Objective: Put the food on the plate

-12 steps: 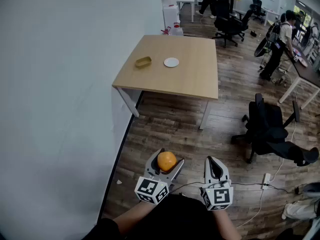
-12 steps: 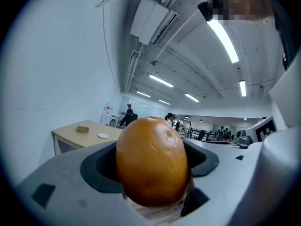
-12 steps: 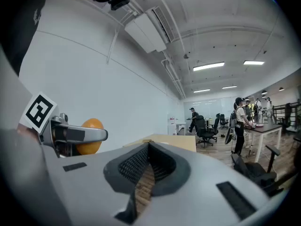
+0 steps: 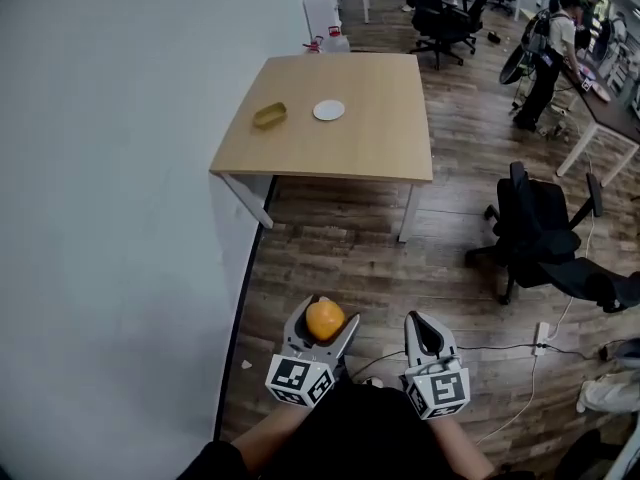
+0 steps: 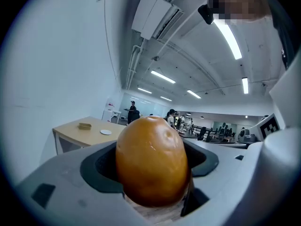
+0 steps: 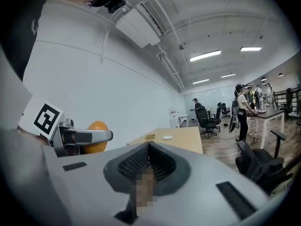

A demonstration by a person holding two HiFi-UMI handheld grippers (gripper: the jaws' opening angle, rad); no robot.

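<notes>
An orange (image 4: 325, 320) sits clamped between the jaws of my left gripper (image 4: 322, 326), low in the head view; it fills the left gripper view as a big orange ball (image 5: 151, 167). My right gripper (image 4: 425, 336) is beside it, jaws shut with nothing between them (image 6: 148, 161). From the right gripper view the orange (image 6: 95, 136) shows at the left. A small white plate (image 4: 328, 110) lies on the wooden table (image 4: 370, 138) far ahead, with a yellowish food item (image 4: 268, 115) to its left.
A white wall (image 4: 110, 198) runs along the left. A black office chair (image 4: 545, 248) stands on the wood floor to the right, with a cable and power strip (image 4: 540, 340) nearby. People (image 4: 550, 53) and more chairs (image 4: 440, 13) are beyond the table.
The view has shifted: the table with plate sits slightly further left and higher. Both grippers keep their pose, the orange still held.
</notes>
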